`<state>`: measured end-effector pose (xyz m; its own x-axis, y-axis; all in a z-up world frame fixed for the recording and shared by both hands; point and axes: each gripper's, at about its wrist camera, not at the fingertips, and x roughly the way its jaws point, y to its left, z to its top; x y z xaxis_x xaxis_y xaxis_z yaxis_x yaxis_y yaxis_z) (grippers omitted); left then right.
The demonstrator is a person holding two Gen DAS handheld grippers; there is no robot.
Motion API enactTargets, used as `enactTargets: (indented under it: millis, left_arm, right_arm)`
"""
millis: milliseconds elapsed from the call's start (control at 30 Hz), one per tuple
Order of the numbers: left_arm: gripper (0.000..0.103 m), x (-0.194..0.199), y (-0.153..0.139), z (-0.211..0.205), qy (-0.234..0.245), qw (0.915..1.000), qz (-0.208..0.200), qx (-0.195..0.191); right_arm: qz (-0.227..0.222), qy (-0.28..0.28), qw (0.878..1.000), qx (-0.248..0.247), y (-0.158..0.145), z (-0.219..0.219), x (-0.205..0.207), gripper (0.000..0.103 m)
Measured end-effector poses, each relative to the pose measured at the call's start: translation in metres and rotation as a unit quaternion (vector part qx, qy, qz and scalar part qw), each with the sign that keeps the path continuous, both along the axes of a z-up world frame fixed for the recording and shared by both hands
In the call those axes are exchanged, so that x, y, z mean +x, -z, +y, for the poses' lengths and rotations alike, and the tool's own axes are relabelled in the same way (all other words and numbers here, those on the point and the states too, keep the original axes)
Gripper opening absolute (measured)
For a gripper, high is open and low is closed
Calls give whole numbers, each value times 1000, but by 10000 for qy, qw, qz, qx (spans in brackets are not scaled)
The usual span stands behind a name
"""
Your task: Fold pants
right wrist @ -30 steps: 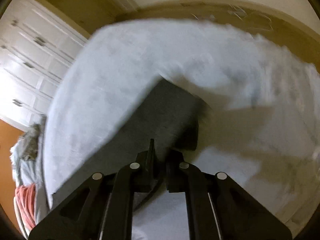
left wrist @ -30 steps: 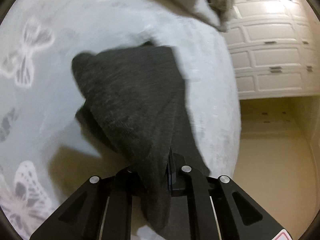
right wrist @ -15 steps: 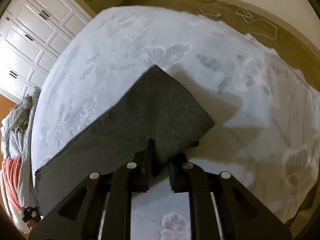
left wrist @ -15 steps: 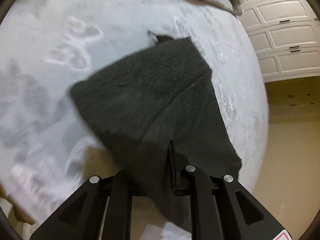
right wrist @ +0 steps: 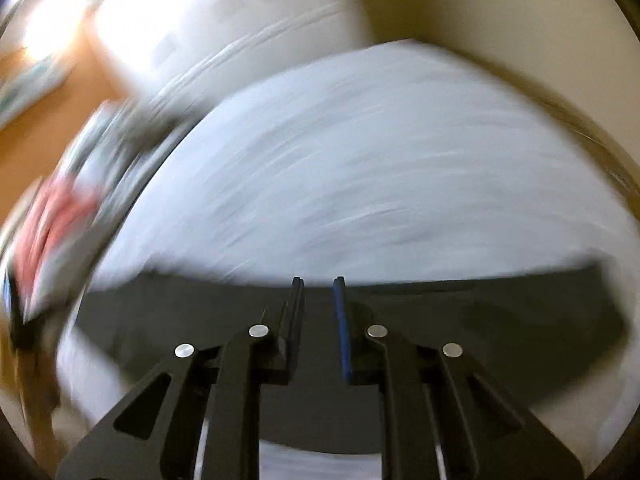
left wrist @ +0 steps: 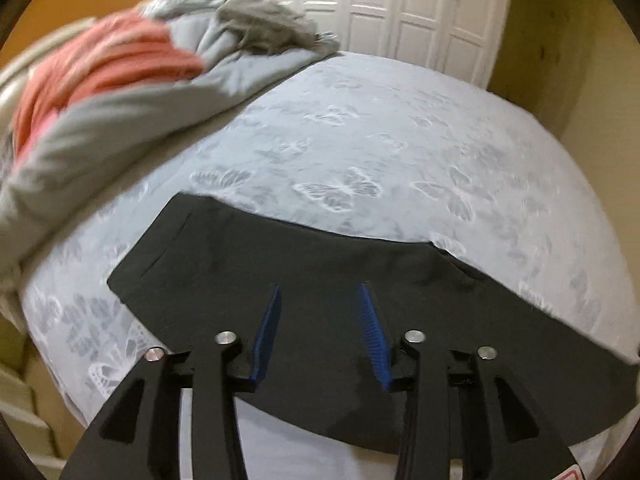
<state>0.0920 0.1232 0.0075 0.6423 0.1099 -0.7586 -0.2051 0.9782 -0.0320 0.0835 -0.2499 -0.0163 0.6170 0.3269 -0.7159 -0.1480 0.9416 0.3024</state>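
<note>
The dark pants lie flat as a folded band on the pale butterfly-print bedspread, near its front edge, and their right end runs out of my left view, so I cannot see where they finish. My left gripper hangs over them with its blue-padded fingers spread wide and nothing between them. My right gripper is over the same cloth, its fingers a narrow gap apart and empty; whether the tips touch the fabric I cannot tell. The right view is badly smeared, so the bedspread's print is lost there. A heap of grey and coral laundry sits at the far left of the bed, before white panelled doors.
</note>
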Motion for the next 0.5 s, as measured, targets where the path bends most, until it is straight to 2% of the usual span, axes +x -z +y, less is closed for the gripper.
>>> enactTargets:
  millis: [67, 167, 233, 267, 367, 433, 500]
  left_arm:
    - [66, -1, -2, -14, 103, 9995, -113, 267]
    - [66, -1, -5, -19, 59, 9956, -374, 856]
    - [66, -1, -7, -17, 83, 9921, -444, 1169]
    - [66, -1, -6, -15, 107, 9916, -459, 1205]
    - [66, 1, -1, -13, 257, 9936, -329, 1050]
    - [66, 4, 7, -18, 426, 9931, -204, 1072]
    - [67, 5, 14, -25, 561, 9902, -135, 1274]
  right_arm:
    - [138, -672, 9976, -86, 10, 64, 23, 14]
    - [239, -1356, 9902, -252, 27, 154, 58, 13]
    - [510, -1705, 9835, -321, 45, 205, 89, 12]
    - [623, -1776, 9810, -467, 57, 227, 104, 12]
    - [526, -1651, 9786, -1109, 77, 264, 128, 7]
    - [477, -1463, 9823, -1065, 81, 268, 154, 1]
    - [746, -1229, 9866, -774, 85, 268, 173, 0]
